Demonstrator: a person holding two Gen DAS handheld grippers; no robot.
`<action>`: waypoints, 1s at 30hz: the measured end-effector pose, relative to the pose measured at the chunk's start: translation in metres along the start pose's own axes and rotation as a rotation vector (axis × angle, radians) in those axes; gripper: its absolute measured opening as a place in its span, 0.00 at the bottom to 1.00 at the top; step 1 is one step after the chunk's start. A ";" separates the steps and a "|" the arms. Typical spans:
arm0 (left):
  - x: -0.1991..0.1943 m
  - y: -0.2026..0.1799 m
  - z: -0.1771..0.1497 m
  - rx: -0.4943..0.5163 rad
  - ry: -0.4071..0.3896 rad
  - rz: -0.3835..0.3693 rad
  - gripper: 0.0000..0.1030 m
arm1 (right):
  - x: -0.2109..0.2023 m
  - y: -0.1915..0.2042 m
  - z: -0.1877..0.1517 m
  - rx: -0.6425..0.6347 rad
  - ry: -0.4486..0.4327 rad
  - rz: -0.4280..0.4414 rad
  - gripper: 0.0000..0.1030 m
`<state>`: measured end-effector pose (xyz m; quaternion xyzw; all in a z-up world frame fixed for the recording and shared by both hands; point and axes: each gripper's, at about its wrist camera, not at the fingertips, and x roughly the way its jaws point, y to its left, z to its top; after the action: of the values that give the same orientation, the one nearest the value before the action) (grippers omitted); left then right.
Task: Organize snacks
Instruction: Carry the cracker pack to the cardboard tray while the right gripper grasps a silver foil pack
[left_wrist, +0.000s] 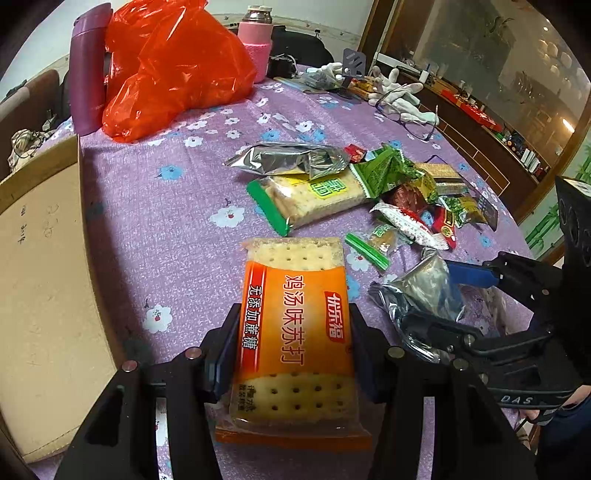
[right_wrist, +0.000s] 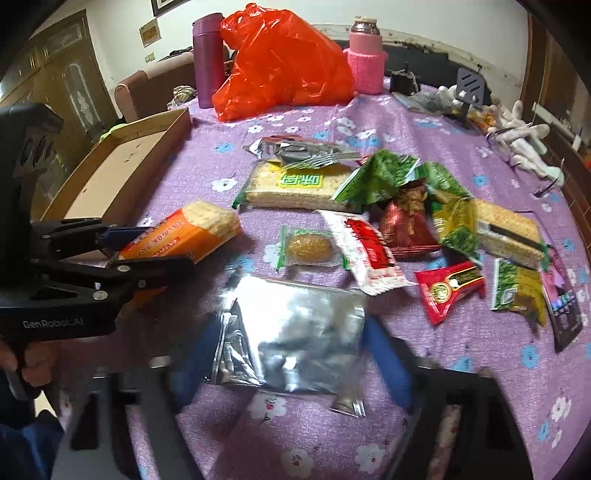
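Note:
My left gripper is shut on an orange soda-cracker packet, its pads pressing the packet's long sides just above the purple flowered tablecloth. The right wrist view shows the left gripper and the orange packet beside an open cardboard box. My right gripper has a crumpled silver foil bag between its blurred blue pads, which touch the bag's two edges. In the left wrist view the right gripper pinches that foil bag.
A green cracker packet, another foil bag and several small wrapped snacks lie mid-table. At the back stand a red plastic bag, a purple flask and a pink bottle. White gloves and glasses lie far right.

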<state>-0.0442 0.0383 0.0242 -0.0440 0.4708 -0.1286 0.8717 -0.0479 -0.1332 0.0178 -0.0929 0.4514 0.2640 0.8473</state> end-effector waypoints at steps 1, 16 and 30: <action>-0.001 -0.001 0.000 0.000 -0.005 -0.005 0.51 | -0.001 -0.001 -0.001 0.002 0.002 0.005 0.64; -0.028 -0.001 0.001 -0.002 -0.071 -0.004 0.51 | -0.005 0.014 -0.006 -0.038 -0.015 -0.002 0.63; -0.071 0.037 0.006 -0.080 -0.168 0.018 0.51 | -0.041 0.019 0.021 0.024 -0.093 0.086 0.63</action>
<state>-0.0694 0.0927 0.0772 -0.0850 0.4013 -0.0976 0.9067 -0.0616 -0.1237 0.0643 -0.0508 0.4183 0.2988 0.8562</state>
